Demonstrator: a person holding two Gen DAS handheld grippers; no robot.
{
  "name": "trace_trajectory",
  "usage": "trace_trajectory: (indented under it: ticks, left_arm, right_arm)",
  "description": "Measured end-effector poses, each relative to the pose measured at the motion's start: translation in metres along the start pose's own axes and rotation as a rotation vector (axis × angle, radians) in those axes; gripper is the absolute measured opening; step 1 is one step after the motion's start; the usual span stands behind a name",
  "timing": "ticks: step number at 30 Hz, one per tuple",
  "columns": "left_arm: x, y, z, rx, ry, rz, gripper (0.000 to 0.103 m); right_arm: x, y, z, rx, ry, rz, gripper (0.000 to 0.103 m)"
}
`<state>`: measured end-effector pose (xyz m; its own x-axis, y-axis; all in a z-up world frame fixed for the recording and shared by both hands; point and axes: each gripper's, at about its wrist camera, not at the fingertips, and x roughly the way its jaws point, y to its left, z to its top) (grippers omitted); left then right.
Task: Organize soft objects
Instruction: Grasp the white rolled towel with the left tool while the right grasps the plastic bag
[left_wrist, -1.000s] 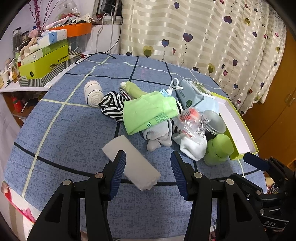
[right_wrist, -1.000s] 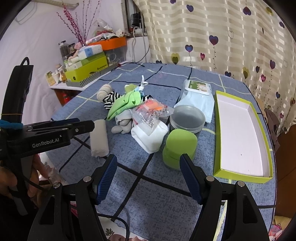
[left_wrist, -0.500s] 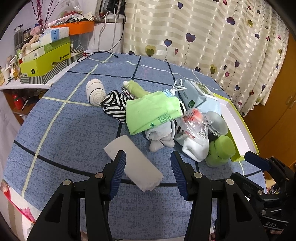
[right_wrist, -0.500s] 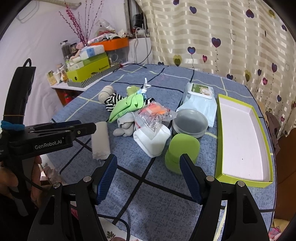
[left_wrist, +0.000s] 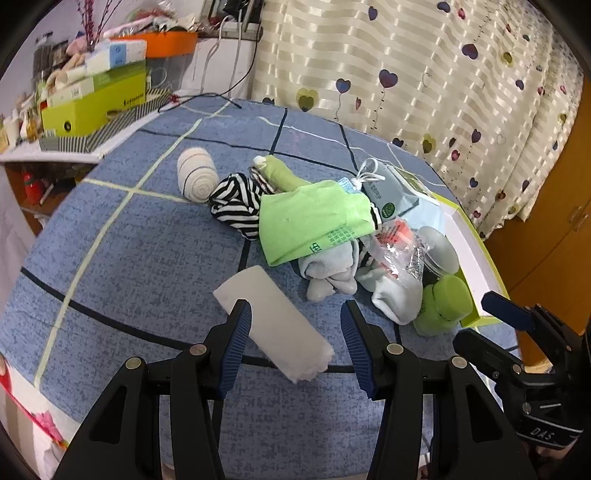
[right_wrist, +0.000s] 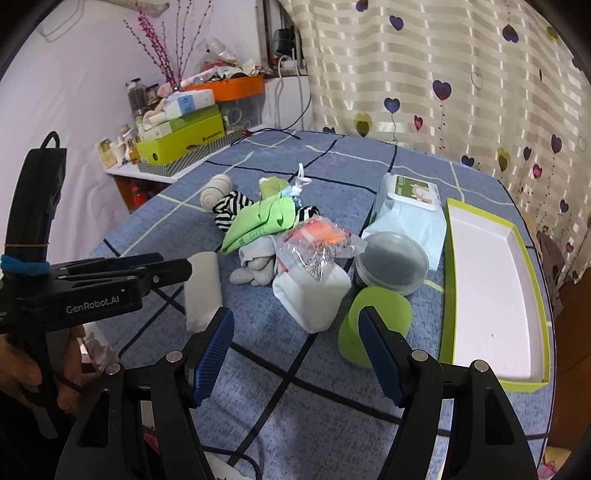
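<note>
Two grippers hover with jaws wide and empty: the left gripper over a white folded cloth, the right gripper near a green lidded container. Soft items pile mid-surface: a striped sock, a green cloth, grey socks partly buried. A crinkled plastic bag hides its contents.

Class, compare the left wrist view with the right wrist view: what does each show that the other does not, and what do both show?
Only the left wrist view shows the open left tongs from behind, straddling the white rolled towel.

Only the right wrist view shows the whole white inside of the green-edged tray and a hand gripping the left tool.

Both show the black-and-white striped sock, the green cloth and the green plastic cup.
</note>
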<state>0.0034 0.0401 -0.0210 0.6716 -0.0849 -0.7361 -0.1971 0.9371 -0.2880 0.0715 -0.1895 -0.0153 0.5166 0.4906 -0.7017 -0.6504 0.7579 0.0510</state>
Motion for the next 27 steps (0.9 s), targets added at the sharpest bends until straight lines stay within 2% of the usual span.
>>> trace_trajectory:
  ticks: [14, 23, 25, 27]
  left_arm:
    - [0.023, 0.024, -0.003, -0.099, 0.06, -0.003, 0.052]
    - [0.044, 0.024, -0.002, -0.104, 0.118, -0.023, 0.052]
    - [0.048, 0.024, -0.002, -0.11, 0.13, -0.027, 0.052]
    - [0.051, 0.024, -0.001, -0.115, 0.134, -0.027, 0.052]
  right_arm:
    - [0.048, 0.003, 0.031, -0.104, 0.038, -0.011, 0.07]
    - [0.085, 0.0, 0.048, -0.166, 0.086, -0.076, 0.07]
    - [0.089, 0.001, 0.049, -0.189, 0.096, -0.088, 0.066]
    - [0.093, 0.002, 0.049, -0.215, 0.111, -0.093, 0.055]
